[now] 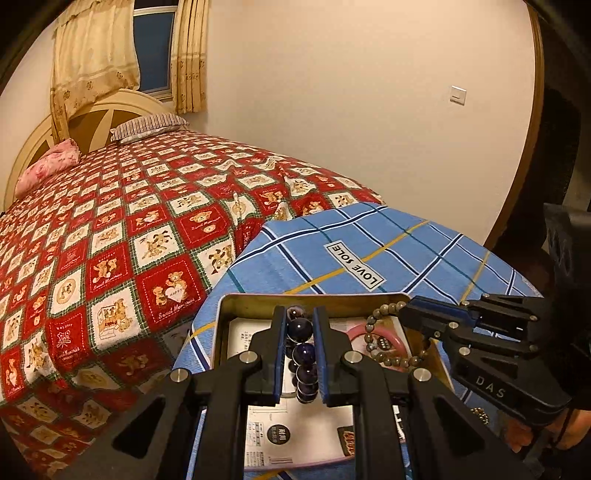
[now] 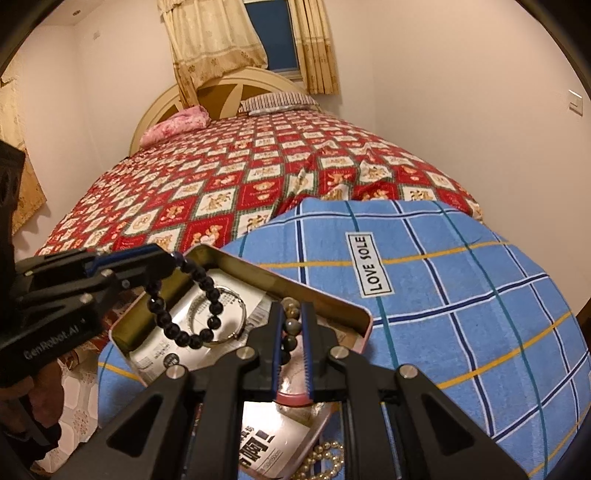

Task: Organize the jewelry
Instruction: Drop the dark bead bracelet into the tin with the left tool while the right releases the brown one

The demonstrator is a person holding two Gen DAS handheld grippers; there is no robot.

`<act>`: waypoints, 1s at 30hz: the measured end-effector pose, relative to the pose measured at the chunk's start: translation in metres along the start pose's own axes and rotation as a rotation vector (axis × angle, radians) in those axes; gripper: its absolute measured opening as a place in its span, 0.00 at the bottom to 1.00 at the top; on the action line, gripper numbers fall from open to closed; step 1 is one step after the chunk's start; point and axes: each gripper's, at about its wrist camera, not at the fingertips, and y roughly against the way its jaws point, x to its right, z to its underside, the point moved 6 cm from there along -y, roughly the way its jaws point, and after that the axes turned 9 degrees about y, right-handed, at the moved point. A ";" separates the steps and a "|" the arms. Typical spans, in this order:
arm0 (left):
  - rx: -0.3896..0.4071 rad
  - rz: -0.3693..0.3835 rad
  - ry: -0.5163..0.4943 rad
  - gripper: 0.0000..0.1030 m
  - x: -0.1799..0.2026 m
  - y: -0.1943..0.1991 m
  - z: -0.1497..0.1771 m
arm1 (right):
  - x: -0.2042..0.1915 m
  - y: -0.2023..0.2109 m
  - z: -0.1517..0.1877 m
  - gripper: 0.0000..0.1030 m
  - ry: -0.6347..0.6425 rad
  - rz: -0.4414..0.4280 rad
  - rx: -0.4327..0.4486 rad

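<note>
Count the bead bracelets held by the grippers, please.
2. The dark purple bracelet hangs from the left gripper; the grey-green bracelet from the right gripper, both over the tin.

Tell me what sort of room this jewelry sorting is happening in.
Most likely a home bedroom: a bed with a teddy-bear patterned bedspread and curved headboard, pillows at its head, and a curtained window behind. The work surface is covered with a blue plaid cloth.
</note>
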 end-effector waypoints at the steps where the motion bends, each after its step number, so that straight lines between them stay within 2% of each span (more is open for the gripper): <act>1: -0.002 -0.001 0.000 0.13 -0.001 -0.001 0.001 | 0.000 -0.003 0.001 0.12 0.000 0.001 -0.005; 11: -0.028 -0.041 -0.004 0.13 -0.016 -0.015 0.009 | 0.004 -0.019 0.010 0.12 -0.002 0.022 -0.046; 16: -0.065 -0.039 -0.005 0.15 -0.017 -0.024 0.015 | 0.007 -0.024 0.016 0.13 -0.008 0.040 -0.067; 17: -0.068 -0.042 -0.009 0.19 -0.016 -0.025 0.015 | 0.007 -0.024 0.016 0.13 -0.011 0.041 -0.066; 19: -0.066 -0.059 -0.021 0.36 -0.015 -0.025 0.015 | 0.008 -0.024 0.017 0.13 -0.015 0.042 -0.065; 21: -0.034 -0.080 -0.029 0.64 -0.013 -0.020 0.013 | 0.010 -0.023 0.017 0.13 -0.016 0.044 -0.066; 22: -0.012 -0.092 -0.034 0.70 -0.013 -0.016 0.012 | 0.010 -0.023 0.018 0.14 -0.018 0.045 -0.067; 23: 0.009 -0.097 -0.037 0.74 -0.012 -0.011 0.010 | 0.011 -0.022 0.018 0.16 -0.022 0.046 -0.066; 24: 0.012 -0.089 -0.036 0.74 -0.011 -0.009 0.010 | 0.013 -0.020 0.019 0.18 -0.026 0.049 -0.068; 25: 0.007 -0.086 -0.031 0.74 -0.011 -0.008 0.010 | 0.014 -0.019 0.021 0.24 -0.031 0.052 -0.070; 26: 0.003 -0.088 -0.024 0.74 -0.011 -0.007 0.011 | 0.015 -0.017 0.022 0.35 -0.037 0.053 -0.073; 27: 0.002 -0.089 -0.021 0.74 -0.011 -0.007 0.012 | 0.016 -0.015 0.023 0.38 -0.042 0.051 -0.068; 28: 0.000 -0.088 -0.018 0.74 -0.011 -0.006 0.014 | 0.016 -0.012 0.023 0.50 -0.047 0.048 -0.061; 29: -0.004 -0.087 -0.015 0.74 -0.010 -0.007 0.015 | 0.015 -0.010 0.024 0.58 -0.046 0.059 -0.059; 30: -0.009 -0.090 -0.012 0.75 -0.010 -0.007 0.017 | 0.015 -0.007 0.024 0.58 -0.042 0.072 -0.055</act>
